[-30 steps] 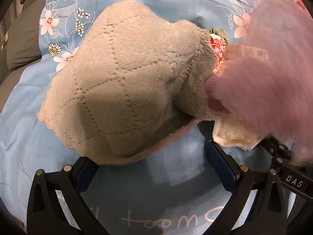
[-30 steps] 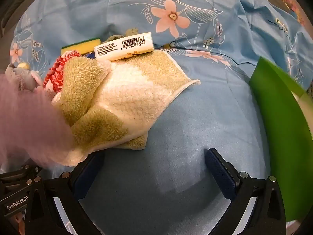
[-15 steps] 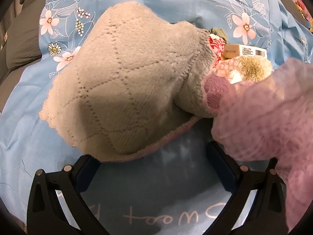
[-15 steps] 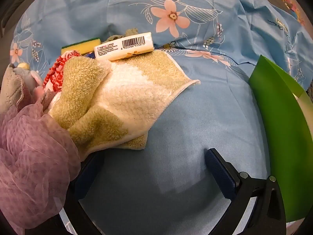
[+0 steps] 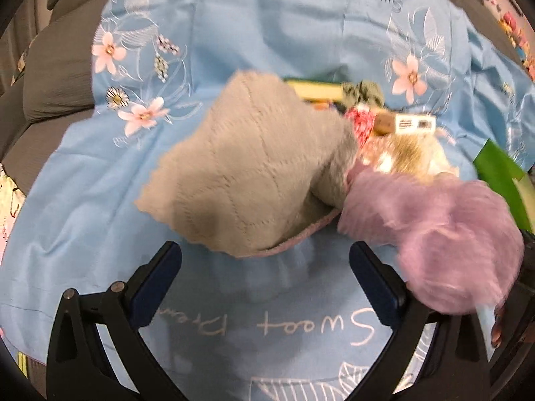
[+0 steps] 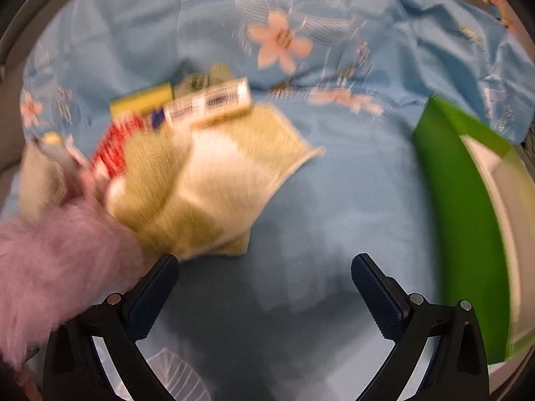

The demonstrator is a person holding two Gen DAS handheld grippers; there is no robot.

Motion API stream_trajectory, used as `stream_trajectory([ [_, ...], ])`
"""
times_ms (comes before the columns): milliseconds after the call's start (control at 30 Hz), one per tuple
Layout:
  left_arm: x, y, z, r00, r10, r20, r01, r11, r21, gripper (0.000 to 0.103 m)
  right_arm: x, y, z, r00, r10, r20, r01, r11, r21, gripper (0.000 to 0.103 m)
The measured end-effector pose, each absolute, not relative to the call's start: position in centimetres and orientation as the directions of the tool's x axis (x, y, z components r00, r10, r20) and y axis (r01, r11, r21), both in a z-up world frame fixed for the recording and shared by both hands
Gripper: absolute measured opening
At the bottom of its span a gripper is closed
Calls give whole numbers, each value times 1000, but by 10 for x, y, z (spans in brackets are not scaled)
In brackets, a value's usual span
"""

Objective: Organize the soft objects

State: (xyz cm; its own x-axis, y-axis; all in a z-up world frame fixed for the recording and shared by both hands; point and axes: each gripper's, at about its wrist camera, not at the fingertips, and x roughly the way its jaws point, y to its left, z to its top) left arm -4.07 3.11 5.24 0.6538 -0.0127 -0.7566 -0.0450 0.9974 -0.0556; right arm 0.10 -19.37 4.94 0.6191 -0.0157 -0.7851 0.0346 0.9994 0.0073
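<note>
1. Left gripper (image 5: 265, 269): fingers spread wide with nothing between them, over the blue floral bedsheet (image 5: 83, 207).
2. Right gripper (image 6: 264, 279): fingers likewise spread wide and empty, over bare sheet.
3. Grey quilted cloth (image 5: 247, 173): lies heaped at scene centre in the left wrist view, just beyond the left gripper's fingertips, its near edge showing a pink underside.
4. Purple mesh bath pouf (image 5: 444, 244): blurred, at the right of the left wrist view beside the left gripper's right finger; in the right wrist view it sits at the near left, against the right gripper's left finger. Whether anything grips it cannot be told.
5. Green-and-white towel (image 6: 207, 187): crumpled, left of centre in the right wrist view, touching the pouf.
6. Far side of the pile: a white barcoded packet (image 6: 209, 103) rests on the towel's far edge, with a yellow sponge (image 6: 140, 102) and a red-and-white patterned cloth (image 6: 112, 150) just beside it.
7. Green container (image 6: 468, 220): stands at the right, well apart from the towel.
</note>
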Motion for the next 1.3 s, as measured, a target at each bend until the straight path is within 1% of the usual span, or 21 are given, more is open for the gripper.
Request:
stream_trajectory([
  [133,-52,34,71,681,-52,-730,-13,996,-83,100,-18,-204,81,675,44,-737,-2,998,58,103],
  [200,-59,32,81,699,-57,-713,-11,996,-91,100,-25,-210,91,684,99,-723,-16,993,120,103],
  [333,-72,27,91,714,-77,-696,1,994,-108,100,-31,-207,102,678,159,-718,-32,982,187,103],
  [467,-75,22,93,712,-103,-695,11,991,-135,99,-34,-194,101,640,245,-728,-85,965,250,103],
  [567,-77,16,93,704,-117,-700,20,989,-146,94,-38,-187,101,628,264,-732,-109,961,253,103],
  [667,-79,9,96,714,-114,-691,27,990,-135,93,-45,-176,103,636,276,-720,-152,960,234,103],
  [800,-80,5,99,721,-118,-683,33,990,-136,92,-51,-171,105,652,272,-707,-161,962,221,102],
  [900,-78,5,98,718,-111,-687,28,991,-130,90,-51,-170,105,651,268,-710,-160,963,216,96],
  [1033,-75,6,96,713,-113,-692,24,990,-137,87,-52,-173,107,663,251,-706,-144,967,210,94],
  [1133,-74,6,94,712,-102,-694,15,991,-130,85,-49,-179,106,660,244,-711,-122,968,219,87],
  [1233,-73,8,93,706,-108,-700,9,990,-144,84,-46,-186,101,647,229,-728,-90,970,225,82],
  [1300,-72,8,92,701,-116,-703,12,989,-151,83,-44,-188,99,638,229,-735,-81,969,232,81],
])
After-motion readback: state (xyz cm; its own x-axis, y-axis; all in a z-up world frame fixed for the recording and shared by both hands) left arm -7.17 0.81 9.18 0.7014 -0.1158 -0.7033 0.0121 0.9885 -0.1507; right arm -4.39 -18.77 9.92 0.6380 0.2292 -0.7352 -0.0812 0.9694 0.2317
